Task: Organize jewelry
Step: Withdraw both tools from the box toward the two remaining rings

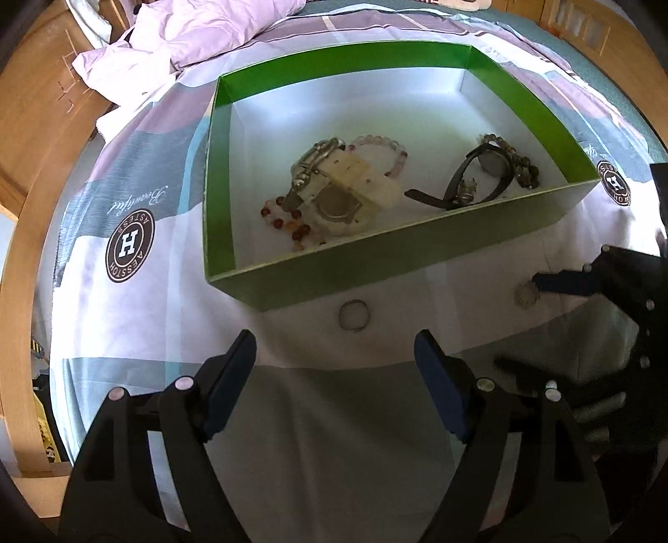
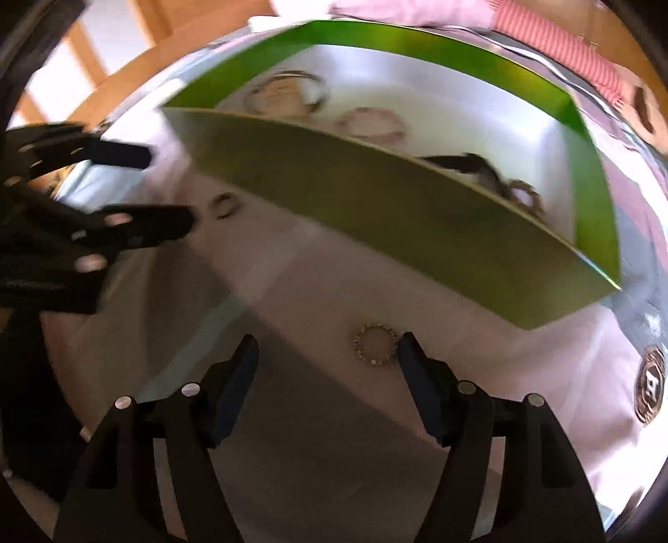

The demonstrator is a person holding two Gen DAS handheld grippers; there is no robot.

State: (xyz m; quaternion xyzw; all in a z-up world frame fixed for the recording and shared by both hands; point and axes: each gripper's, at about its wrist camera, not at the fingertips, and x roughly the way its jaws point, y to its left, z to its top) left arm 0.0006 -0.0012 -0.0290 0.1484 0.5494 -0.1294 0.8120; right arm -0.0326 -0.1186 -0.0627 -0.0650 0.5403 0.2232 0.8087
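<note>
A green box [image 1: 234, 167] with a white inside stands on the bedspread. It holds a silver watch [image 1: 317, 163], a black-strapped watch [image 1: 480, 179] and several bead bracelets. On the cloth in front of the box lies a thin ring [image 1: 354, 314], just beyond my left gripper [image 1: 334, 363], which is open and empty. A small beaded ring [image 2: 374, 344] lies further right, close to the inner side of one finger of my right gripper [image 2: 327, 355]. That gripper is open too, and its pads are not pressing on the ring. The right wrist view is blurred.
The patterned bedspread [image 1: 133, 242] covers the bed, with a crumpled lilac duvet [image 1: 200, 33] behind the box. A wooden bed frame [image 1: 29, 175] runs along the left. In the right wrist view my left gripper [image 2: 171, 188] points in from the left, near the thin ring [image 2: 225, 205].
</note>
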